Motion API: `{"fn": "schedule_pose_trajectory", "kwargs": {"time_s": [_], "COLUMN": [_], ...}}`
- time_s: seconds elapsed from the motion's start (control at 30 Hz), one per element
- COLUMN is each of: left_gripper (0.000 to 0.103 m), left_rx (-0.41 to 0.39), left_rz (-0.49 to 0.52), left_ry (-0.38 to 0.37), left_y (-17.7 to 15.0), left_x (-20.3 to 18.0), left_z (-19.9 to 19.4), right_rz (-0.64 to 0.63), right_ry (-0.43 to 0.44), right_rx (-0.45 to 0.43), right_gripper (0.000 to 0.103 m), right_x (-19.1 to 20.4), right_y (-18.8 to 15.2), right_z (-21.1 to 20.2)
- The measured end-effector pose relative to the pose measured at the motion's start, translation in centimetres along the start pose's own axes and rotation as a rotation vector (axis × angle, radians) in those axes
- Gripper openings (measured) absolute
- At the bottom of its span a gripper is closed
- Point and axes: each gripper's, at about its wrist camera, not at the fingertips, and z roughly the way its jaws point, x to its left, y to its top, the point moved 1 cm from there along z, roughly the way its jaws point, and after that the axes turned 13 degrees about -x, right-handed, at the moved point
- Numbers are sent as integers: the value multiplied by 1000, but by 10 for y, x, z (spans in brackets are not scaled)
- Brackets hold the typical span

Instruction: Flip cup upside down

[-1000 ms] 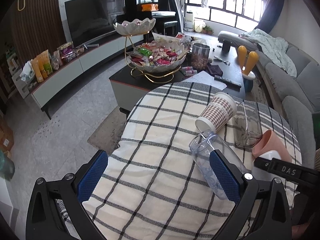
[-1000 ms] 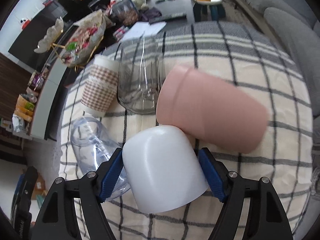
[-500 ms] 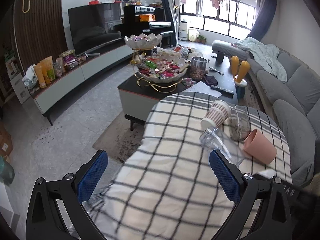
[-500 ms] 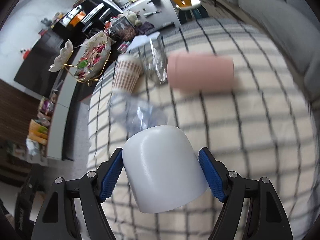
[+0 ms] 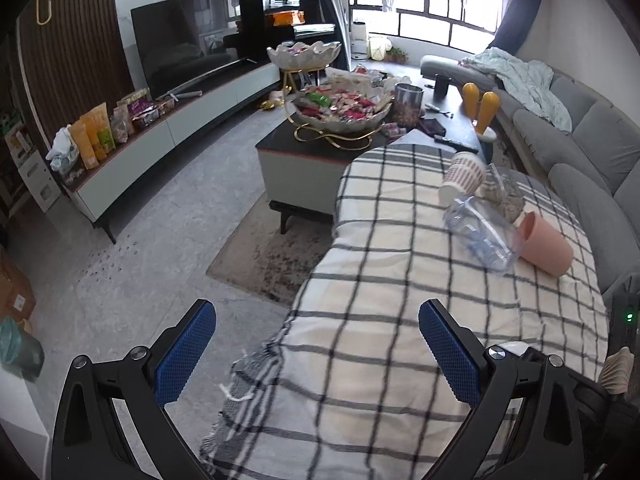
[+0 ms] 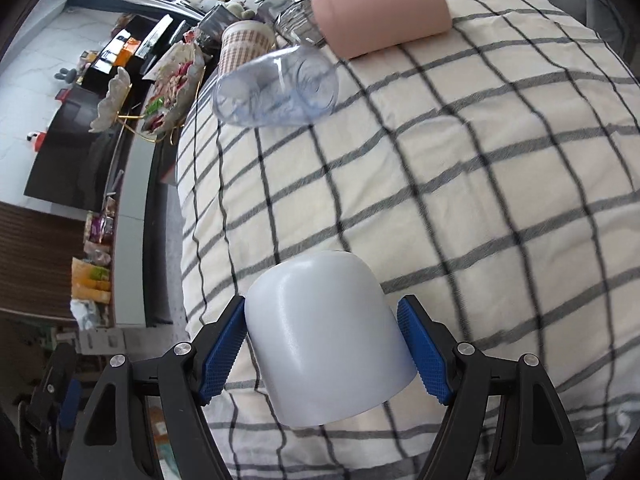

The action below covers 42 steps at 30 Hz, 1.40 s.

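Observation:
My right gripper [image 6: 322,354] is shut on a white cup [image 6: 324,340], its closed base pointing away from the camera, held above the near part of the checked cloth [image 6: 460,168]. A sliver of that cup [image 5: 514,347] shows in the left wrist view behind my right finger. My left gripper [image 5: 316,354] is open and empty, over the cloth's near left edge. Further back lie a clear plastic cup [image 6: 276,88] [image 5: 482,236], a pink cup [image 6: 380,16] [image 5: 546,242], a checked paper cup [image 6: 244,46] [image 5: 462,176] and a grey glass [image 5: 506,196], all on their sides.
The cloth-covered table [image 5: 400,280] drops off to the floor on the left. A coffee table with a snack bowl [image 5: 340,112] stands beyond it. A grey sofa [image 5: 592,152] runs along the right. A TV console [image 5: 160,136] lines the far left wall.
Both grippers have pulled back toward the near edge of the table. The white cup has come along in my right gripper, away from the pink and clear cups.

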Motion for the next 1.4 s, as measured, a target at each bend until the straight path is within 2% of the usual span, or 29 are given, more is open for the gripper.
{"fn": "schedule_pose_trajectory", "kwargs": {"time_s": [0.17, 0.47, 0.6, 0.8, 0.93, 1.17, 1.4], "left_gripper": [103, 103, 103, 103, 103, 103, 103], "left_rx": [51, 60, 56, 49, 53, 74, 194], "left_rz": [-38, -21, -12, 2, 0, 44, 90], "left_ry": [-6, -1, -13, -47, -81, -142, -232], "left_y": [-10, -14, -11, -4, -3, -10, -26], "left_x": [18, 19, 15, 2, -15, -58, -109], "left_z": [14, 18, 13, 1, -5, -6, 8], "right_rz": [9, 11, 2, -6, -15, -85, -213], "right_ry": [-10, -16, -2, 40, 56, 15, -79], "right_rx": [-42, -30, -35, -47, -87, -136, -237], "right_gripper": [76, 77, 87, 87, 88, 89, 89], "right_x": [2, 2, 3, 0, -9, -31, -47], "right_y": [-2, -5, -1, 8, 21, 42, 58], "right_z": [7, 14, 10, -10, -35, -68, -106]}}
